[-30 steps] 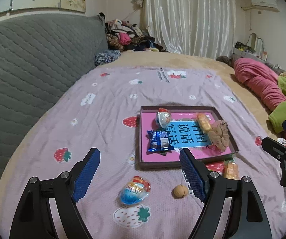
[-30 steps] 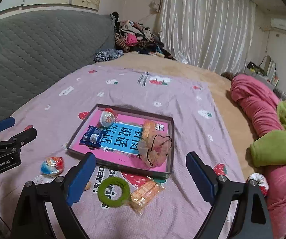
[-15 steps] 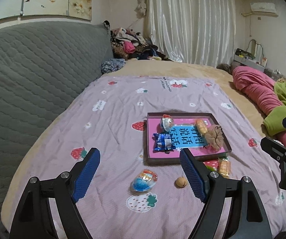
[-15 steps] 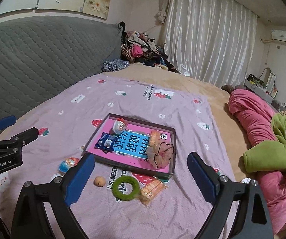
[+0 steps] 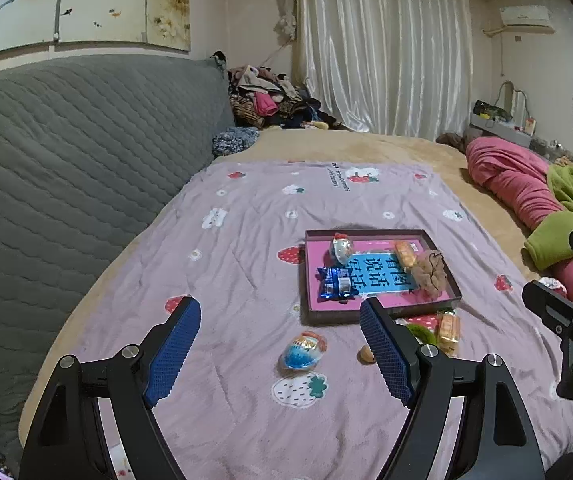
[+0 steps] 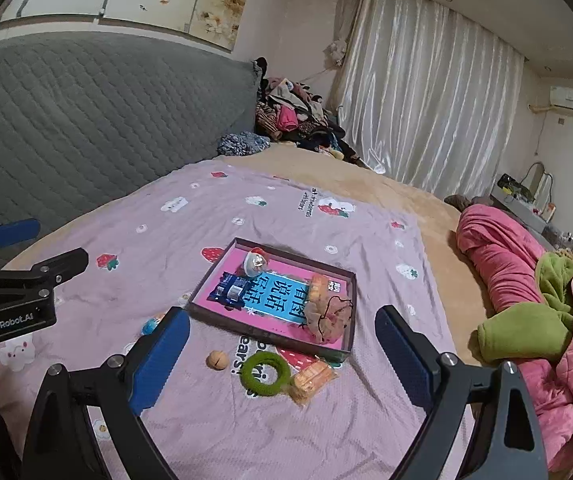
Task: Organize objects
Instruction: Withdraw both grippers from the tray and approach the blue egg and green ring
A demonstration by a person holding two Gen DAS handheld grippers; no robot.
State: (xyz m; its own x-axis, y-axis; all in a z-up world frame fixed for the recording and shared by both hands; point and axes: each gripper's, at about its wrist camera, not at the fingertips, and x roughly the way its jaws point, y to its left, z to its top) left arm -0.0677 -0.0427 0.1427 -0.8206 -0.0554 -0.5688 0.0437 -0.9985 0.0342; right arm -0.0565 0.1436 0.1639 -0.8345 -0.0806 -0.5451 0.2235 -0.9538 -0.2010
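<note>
A shallow pink-lined box tray point(image 5: 382, 312) point(image 6: 350, 280) lies on the purple strawberry blanket. In it are a blue snack packet point(image 5: 336, 284) point(image 6: 230, 290), a clear toy egg point(image 5: 341, 247) point(image 6: 256, 262), an orange snack bar point(image 5: 404, 254) point(image 6: 318, 286) and a tan scrunchie point(image 5: 430, 272) point(image 6: 328, 316). In front of the tray lie a blue egg toy point(image 5: 302, 352) point(image 6: 151, 324), a walnut point(image 5: 365, 355) point(image 6: 217, 359), a green ring point(image 6: 265, 373) and an orange packet point(image 5: 448, 330) point(image 6: 312, 378). My left gripper point(image 5: 280, 344) and right gripper point(image 6: 282, 354) are open and empty, above the blanket's near side.
A grey quilted headboard point(image 5: 66, 152) runs along the left. Pink and green bedding point(image 6: 534, 300) is heaped at the right. A pile of clothes point(image 6: 294, 116) sits at the far end by white curtains point(image 5: 382, 52).
Both grippers have pulled back and risen from the tray, so the objects look smaller and more of the room shows. Both stay open. Nothing on the blanket has moved.
</note>
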